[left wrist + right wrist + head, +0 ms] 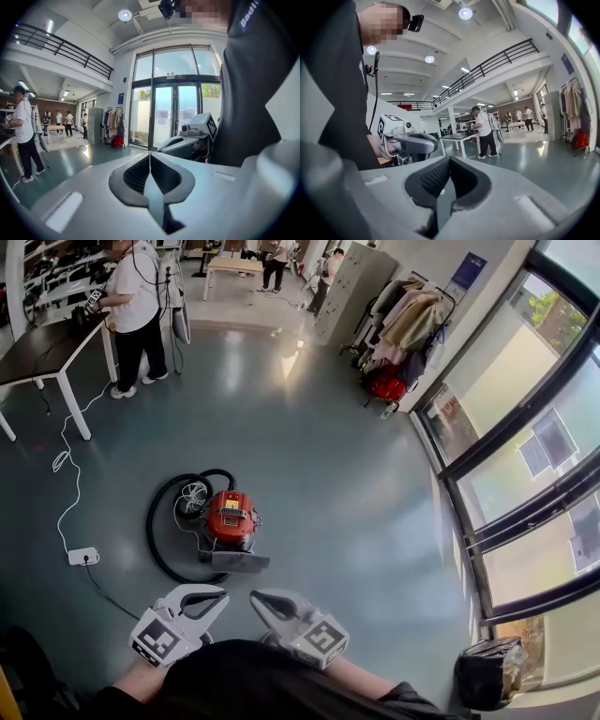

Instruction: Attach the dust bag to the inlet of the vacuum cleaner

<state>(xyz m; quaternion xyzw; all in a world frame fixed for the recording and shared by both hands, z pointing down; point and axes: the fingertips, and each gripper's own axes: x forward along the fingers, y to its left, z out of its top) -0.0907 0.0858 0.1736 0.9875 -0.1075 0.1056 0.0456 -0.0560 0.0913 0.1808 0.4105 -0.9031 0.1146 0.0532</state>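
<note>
I count one red vacuum cleaner (230, 517) with one black hose (155, 521), one white power strip (82, 556) at its nine o'clock, one clothes rack (405, 329) at two o'clock, one black bag (487, 671) at four.

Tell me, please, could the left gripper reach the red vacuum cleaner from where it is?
Probably not yet: the left gripper is held near the person's body, well apart from the vacuum cleaner on the floor ahead. Nothing seems to block the way, though; only floor lies between.

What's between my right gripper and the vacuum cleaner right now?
Only bare floor separates the right gripper from the vacuum cleaner, as the head view shows.
</note>
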